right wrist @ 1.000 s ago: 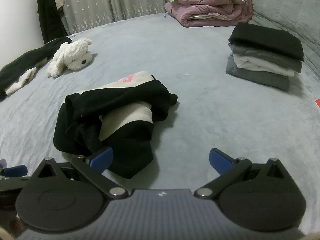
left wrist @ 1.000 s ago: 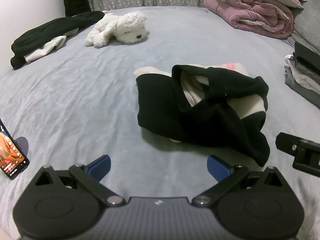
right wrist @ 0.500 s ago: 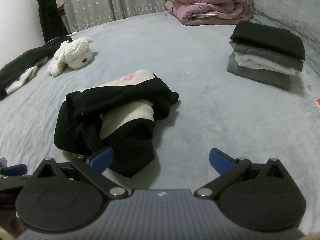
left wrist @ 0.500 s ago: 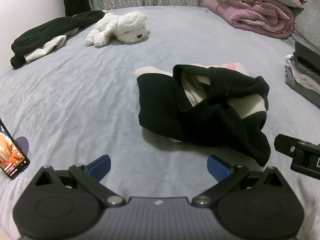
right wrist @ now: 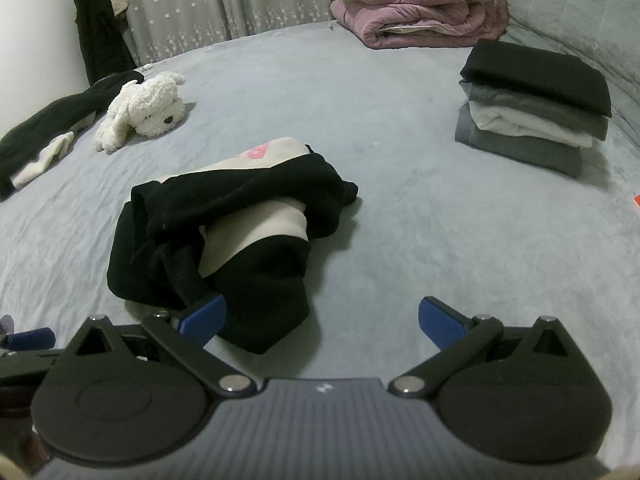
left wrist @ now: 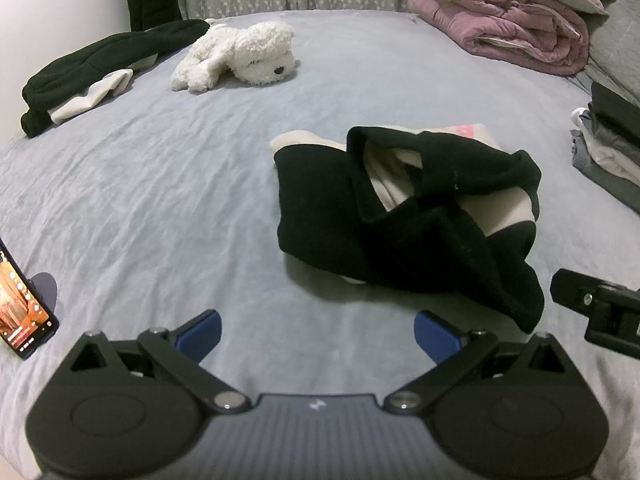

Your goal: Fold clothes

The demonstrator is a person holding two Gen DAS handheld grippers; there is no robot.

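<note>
A crumpled black-and-cream fleece garment with a pink print [left wrist: 408, 216] lies in a loose heap near the middle of the grey-blue bed sheet [left wrist: 160, 184], unfolded. The left tool [left wrist: 316, 330] hovers over bare sheet just in front of the heap, its blue-padded fingers spread wide and holding nothing. The right tool [right wrist: 320, 320] is likewise spread wide and empty; its left blue pad [right wrist: 202, 316] sits at the near black edge of the garment [right wrist: 224, 232], though contact cannot be judged. To the right of the heap, well apart, stands a neat stack of folded black, grey and white clothes [right wrist: 532, 108]. Farther back lie a white plush dog [left wrist: 236, 56], a second unfolded black-and-cream garment [left wrist: 96, 68] at the left edge of the bed, and a rolled pink quilt [left wrist: 516, 24]. A lit smartphone [left wrist: 22, 312] rests at the near left.
</note>
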